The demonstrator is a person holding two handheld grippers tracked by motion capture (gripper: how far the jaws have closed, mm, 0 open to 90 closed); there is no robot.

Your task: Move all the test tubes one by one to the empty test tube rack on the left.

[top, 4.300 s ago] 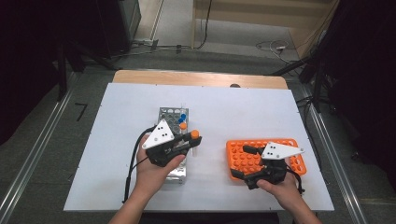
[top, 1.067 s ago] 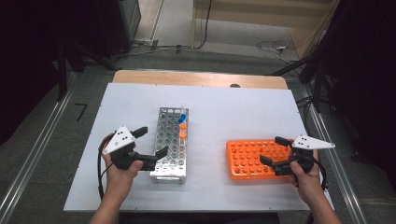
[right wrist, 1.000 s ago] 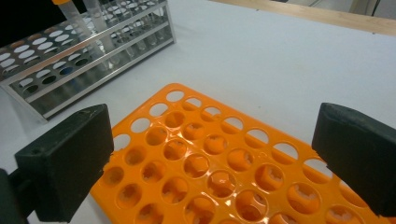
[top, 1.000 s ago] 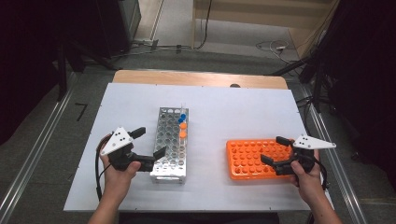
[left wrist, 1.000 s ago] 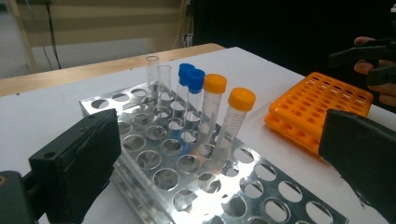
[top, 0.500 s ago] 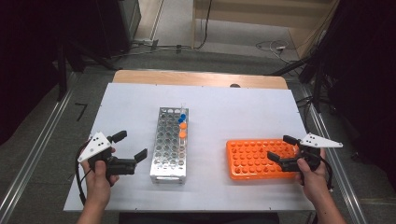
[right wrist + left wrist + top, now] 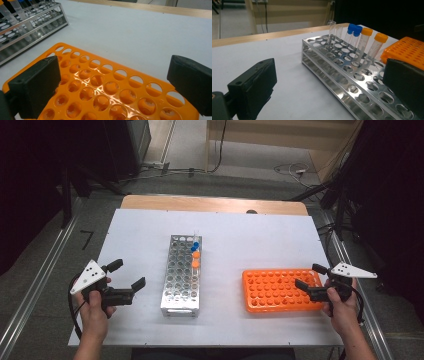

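Currently both grippers, left gripper (image 7: 125, 275) and right gripper (image 7: 309, 276), are hovering spread and empty; light, fragile capped tubes (image 7: 364, 41) are standing in the metal rack (image 7: 181, 275), best pinched below their caps.

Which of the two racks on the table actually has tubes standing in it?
The metal rack, in the middle of the table. Capped tubes, blue and orange, stand at its far end. The orange rack by the right hand-held gripper has only empty holes.

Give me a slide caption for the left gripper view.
Open left claw facing a metal rack holding capped tubes.
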